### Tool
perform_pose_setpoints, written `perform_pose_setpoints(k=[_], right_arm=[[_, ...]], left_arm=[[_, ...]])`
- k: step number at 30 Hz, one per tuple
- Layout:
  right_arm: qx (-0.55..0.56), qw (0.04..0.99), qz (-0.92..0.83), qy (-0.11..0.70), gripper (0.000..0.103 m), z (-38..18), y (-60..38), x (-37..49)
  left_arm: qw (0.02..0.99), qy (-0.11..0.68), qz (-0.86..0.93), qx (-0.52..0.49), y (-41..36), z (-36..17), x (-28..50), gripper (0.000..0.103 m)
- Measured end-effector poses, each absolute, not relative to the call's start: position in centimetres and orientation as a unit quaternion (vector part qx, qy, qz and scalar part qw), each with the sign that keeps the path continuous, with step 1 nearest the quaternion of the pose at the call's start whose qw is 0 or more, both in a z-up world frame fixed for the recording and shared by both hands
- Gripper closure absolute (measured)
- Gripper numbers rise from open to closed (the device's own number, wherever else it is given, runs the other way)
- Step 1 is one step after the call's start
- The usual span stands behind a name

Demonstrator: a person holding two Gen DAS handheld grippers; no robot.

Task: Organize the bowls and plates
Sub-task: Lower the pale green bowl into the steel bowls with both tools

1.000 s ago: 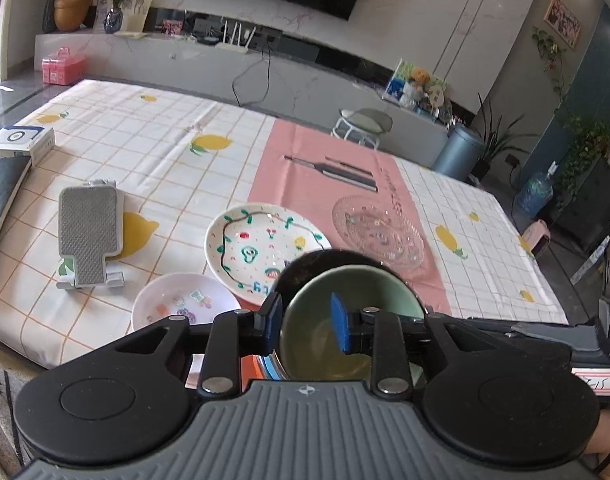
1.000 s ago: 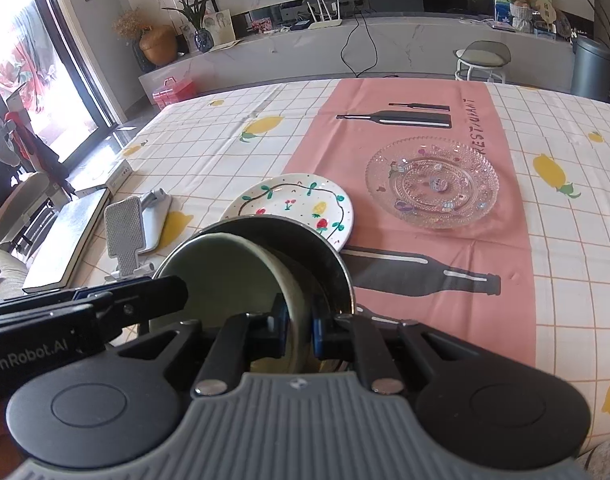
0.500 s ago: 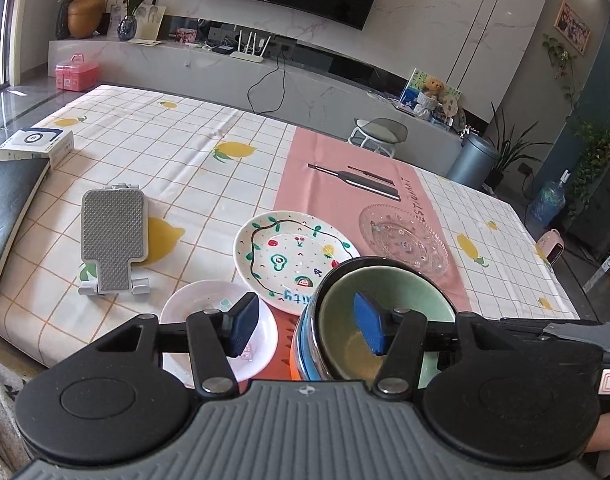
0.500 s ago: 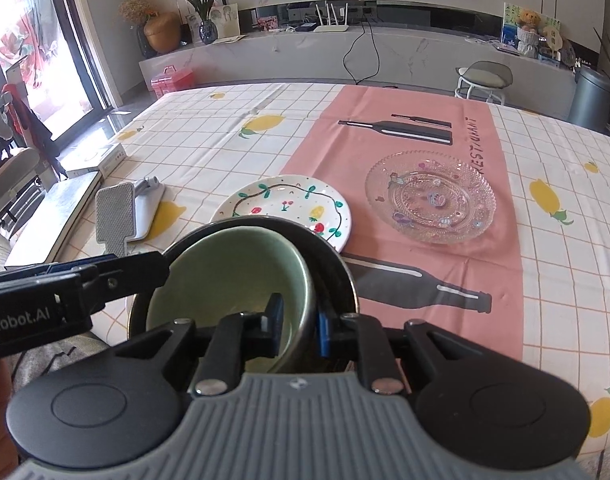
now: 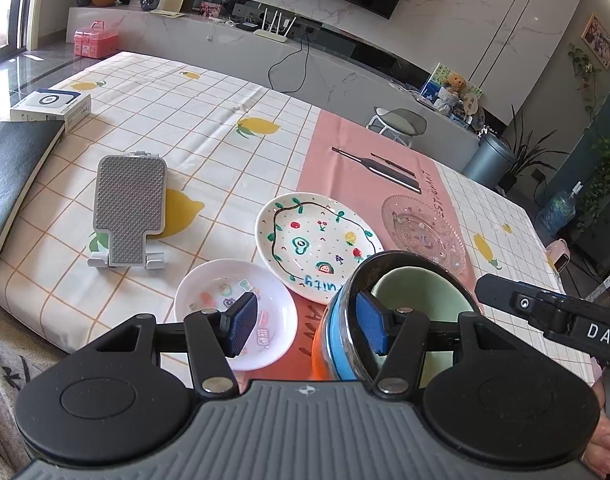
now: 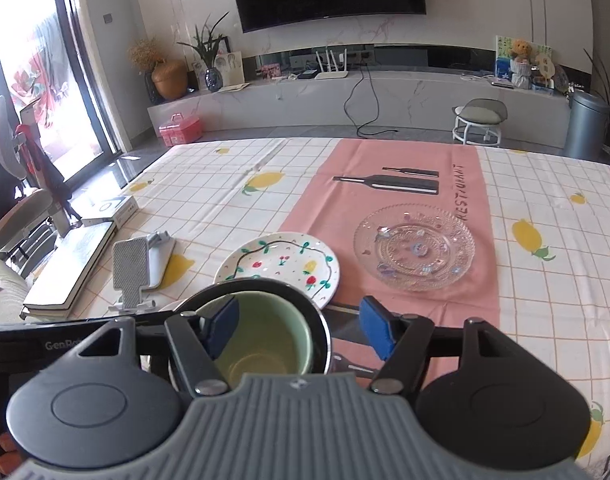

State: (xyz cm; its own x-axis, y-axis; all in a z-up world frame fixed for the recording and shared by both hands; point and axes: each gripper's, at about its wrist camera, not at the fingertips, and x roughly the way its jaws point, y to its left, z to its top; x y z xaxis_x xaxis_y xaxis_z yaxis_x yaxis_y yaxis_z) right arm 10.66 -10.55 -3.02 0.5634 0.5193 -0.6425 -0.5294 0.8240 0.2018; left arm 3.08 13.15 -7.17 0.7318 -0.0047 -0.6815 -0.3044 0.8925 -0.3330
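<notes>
Table (image 6: 209, 184): checked lemon cloth, pink runner, far half lay open. Glass plate (image 6: 415, 246): clear, embossed, on the runner. Painted plate (image 6: 279, 262): glazed, just beside it. Stacked bowls (image 6: 265, 332): green inside dark, at the near edge. Small white dish (image 5: 225, 292): left of the stack. My left tongs (image 5: 309, 328) and right tongs (image 6: 301, 330): jaws opening, straddling the stack's rim, pads clear.

Three plates (image 5: 319, 246), perhaps three nested bowls (image 5: 415, 312).

left gripper (image 5: 307, 326) opening over small white dish (image 5: 209, 288) and nested bowls (image 5: 409, 300).
</notes>
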Motion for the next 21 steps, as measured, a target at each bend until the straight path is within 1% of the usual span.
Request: perform_pose_setpoints(k=[3,5,8,18,21], right_arm=[[-0.005,0.885,0.272,0.379,0.032,-4.1,-11.1,11.6],[-0.009,0.881,0.266,0.392,0.032,-5.2,-11.0,12.1],[-0.018,0.874,0.262,0.409,0.032,-6.5,-10.7,12.6],[-0.058,0.865,0.257,0.428,0.029,-8.6,-9.4,12.4],[-0.070,0.859,0.268,0.430,0.025,-9.0,-8.8,12.2]], left_arm=[[0.903,0.362,0.082,-0.217,13.4,-7.3,3.1,0.034],[0.901,0.368,0.082,-0.216,13.3,-7.5,3.2,0.033],[0.901,0.372,0.089,-0.206,13.1,-7.7,3.3,0.028],[0.898,0.374,0.090,-0.212,13.2,-7.7,3.3,0.026],[0.899,0.373,0.092,-0.208,13.2,-7.7,3.3,0.026]])
